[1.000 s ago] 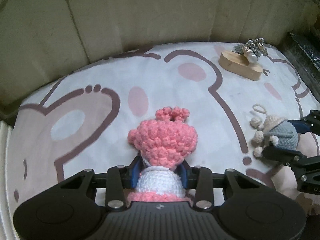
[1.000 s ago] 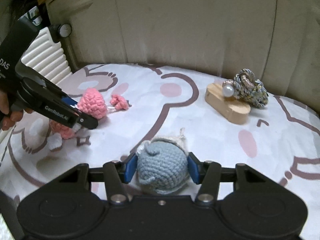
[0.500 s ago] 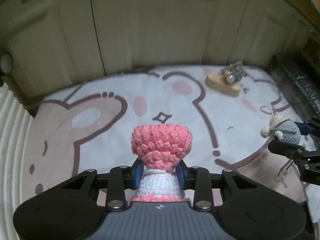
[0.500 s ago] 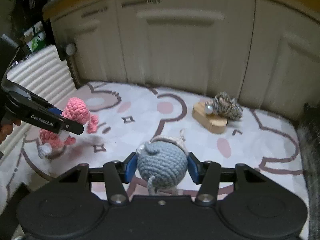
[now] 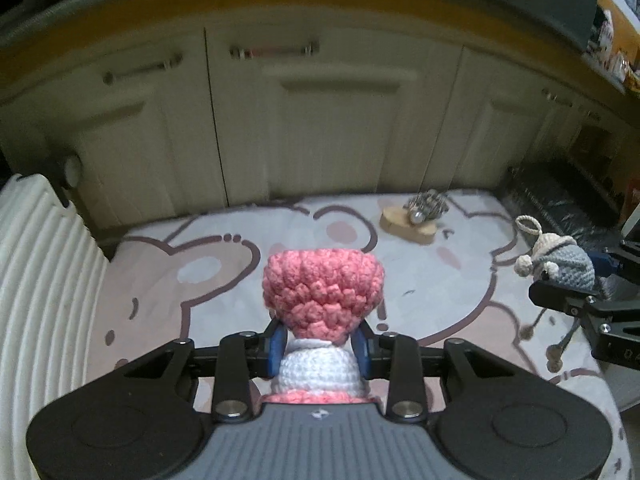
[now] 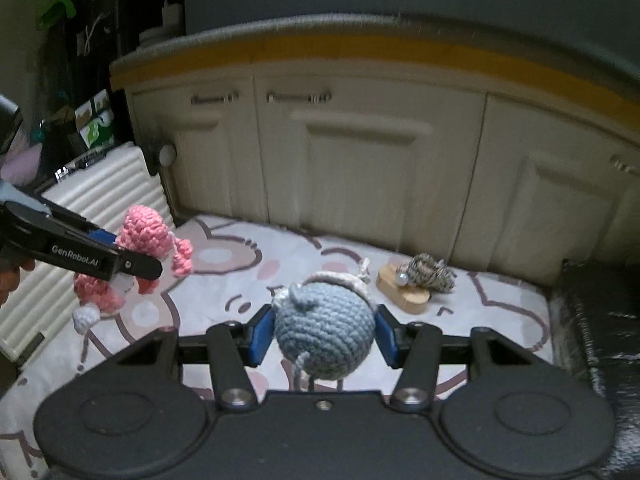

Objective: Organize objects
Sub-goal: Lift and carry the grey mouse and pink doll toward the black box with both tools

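Left gripper [image 5: 320, 350] pinches a pink doll [image 5: 322, 294]; right gripper [image 6: 322, 338] pinches a blue doll [image 6: 325, 330]. Both hang clear above the mat [image 5: 420, 280], likely for carrying elsewhere.

Dim, warm indoor light throughout, brightest on the patterned mat [image 5: 420, 280] and falling off to near-black corners. Strong fisheye bending of the cabinet fronts [image 6: 360, 160] and the yellow band above. Motion-smeared handles and door edges in both views. Sharper up close, on the pink crochet toy [image 5: 322, 292] and the blue crochet toy [image 6: 326, 330]. No glare; soft, faint shadows.
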The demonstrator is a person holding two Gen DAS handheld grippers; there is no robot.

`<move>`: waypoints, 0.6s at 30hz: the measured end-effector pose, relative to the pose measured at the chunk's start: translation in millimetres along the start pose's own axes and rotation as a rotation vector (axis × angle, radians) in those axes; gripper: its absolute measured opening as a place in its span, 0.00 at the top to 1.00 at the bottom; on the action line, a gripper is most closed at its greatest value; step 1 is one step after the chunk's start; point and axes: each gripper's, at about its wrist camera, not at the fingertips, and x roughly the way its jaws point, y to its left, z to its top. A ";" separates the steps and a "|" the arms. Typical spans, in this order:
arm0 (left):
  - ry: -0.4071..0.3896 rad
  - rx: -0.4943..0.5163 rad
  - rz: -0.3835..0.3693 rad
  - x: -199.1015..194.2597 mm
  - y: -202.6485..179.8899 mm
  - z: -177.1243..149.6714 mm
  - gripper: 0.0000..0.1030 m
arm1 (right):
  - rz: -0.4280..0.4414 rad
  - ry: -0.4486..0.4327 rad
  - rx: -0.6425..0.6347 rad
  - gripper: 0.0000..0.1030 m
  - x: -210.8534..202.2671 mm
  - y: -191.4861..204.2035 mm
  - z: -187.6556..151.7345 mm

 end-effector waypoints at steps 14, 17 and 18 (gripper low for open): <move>-0.070 -0.059 -0.018 -86.0 -20.2 -12.0 0.65 | -0.017 -0.031 0.035 0.48 -77.4 26.6 11.6; -0.078 -0.070 -0.029 -95.1 -25.3 -17.8 0.65 | -0.018 -0.028 0.044 0.48 -88.0 33.5 9.0; -0.081 -0.077 -0.034 -97.2 -26.9 -20.1 0.65 | -0.020 -0.026 0.048 0.48 -90.4 35.3 8.1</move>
